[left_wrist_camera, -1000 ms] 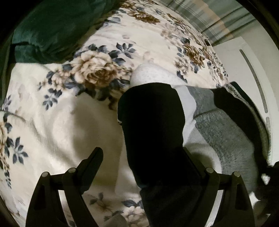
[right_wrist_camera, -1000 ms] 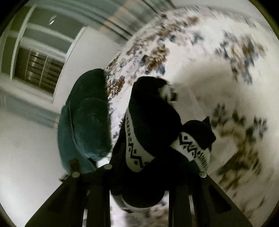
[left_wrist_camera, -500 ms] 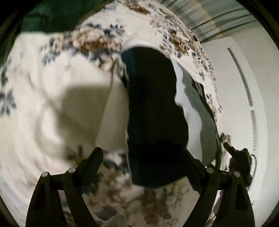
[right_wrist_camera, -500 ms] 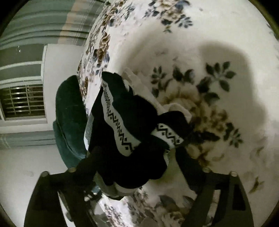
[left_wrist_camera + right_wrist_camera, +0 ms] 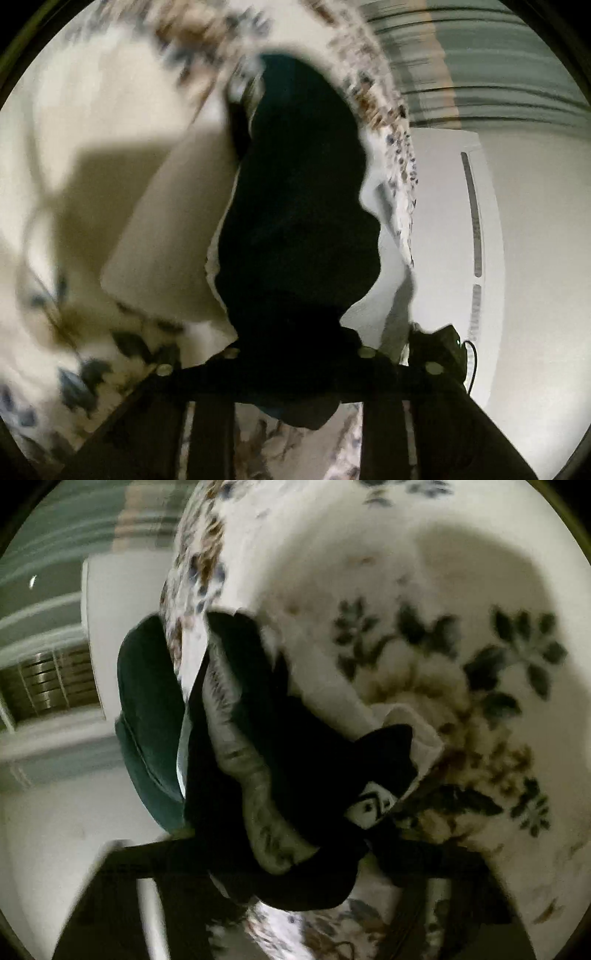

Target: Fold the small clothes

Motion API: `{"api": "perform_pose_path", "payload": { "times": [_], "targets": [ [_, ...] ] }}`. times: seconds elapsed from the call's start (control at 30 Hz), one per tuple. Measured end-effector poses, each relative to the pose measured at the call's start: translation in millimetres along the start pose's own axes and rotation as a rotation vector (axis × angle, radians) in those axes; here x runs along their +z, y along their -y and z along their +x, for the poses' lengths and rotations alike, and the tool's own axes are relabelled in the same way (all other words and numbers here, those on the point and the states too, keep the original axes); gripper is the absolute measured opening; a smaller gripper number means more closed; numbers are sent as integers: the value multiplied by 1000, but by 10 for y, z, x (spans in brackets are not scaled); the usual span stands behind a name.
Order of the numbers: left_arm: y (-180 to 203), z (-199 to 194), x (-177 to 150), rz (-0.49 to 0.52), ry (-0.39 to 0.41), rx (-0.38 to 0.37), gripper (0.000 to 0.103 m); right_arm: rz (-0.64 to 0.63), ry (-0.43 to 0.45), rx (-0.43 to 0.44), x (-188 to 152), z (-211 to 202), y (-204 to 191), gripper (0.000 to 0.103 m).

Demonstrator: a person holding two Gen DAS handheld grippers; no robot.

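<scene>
A black sock with a white zigzag band lies stretched over a floral bedspread. My left gripper is closing, its jaws pinching one end of the sock. At the other end, the bunched cuff sits between the jaws of my right gripper, which are also closing in on it. A pale fold of cloth lies beside and under the sock. Both views are blurred by motion.
The bedspread carries dark leaf and brown rose prints. A dark green cushion lies at the bed's edge. Beyond the edge stand a white panel, a striped curtain and a window with blinds.
Both grippers stood wide around the sock half a second ago and have since narrowed onto it. The right one has dropped closer to the bed. The left view has swung towards the bed's edge.
</scene>
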State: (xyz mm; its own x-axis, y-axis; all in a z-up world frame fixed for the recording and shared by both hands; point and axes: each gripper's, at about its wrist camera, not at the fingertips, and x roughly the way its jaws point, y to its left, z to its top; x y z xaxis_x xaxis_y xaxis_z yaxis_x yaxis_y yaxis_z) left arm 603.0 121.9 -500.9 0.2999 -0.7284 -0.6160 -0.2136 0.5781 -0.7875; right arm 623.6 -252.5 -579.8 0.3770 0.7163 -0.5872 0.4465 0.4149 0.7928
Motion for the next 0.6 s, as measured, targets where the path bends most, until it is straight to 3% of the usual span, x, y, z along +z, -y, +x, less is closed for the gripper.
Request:
{"api": "perform_pose_path", "payload": {
  "times": [0.03,0.17,0.3,0.37,0.43,0.6],
  "targets": [
    [90,-77,90,29,16,8,20,-4,15,9,-24,-10,-43,34],
    [229,-230,450,110,54,73,20,-27,46,76,-165,-23,-216,26],
    [85,19,395,198,-57,237,34,-111,53,-43,-280,96,-287,27],
    [66,46,288,235,-69,283,46,-123,68,-123,-295,115,-232,34],
    [95,11,217,264,-31,337,56,-104,75,-139,-289,47,-170,53],
    [175,-165,168,284,62,438,77,35,97,-34,-385,-232,177,69]
  ]
}}
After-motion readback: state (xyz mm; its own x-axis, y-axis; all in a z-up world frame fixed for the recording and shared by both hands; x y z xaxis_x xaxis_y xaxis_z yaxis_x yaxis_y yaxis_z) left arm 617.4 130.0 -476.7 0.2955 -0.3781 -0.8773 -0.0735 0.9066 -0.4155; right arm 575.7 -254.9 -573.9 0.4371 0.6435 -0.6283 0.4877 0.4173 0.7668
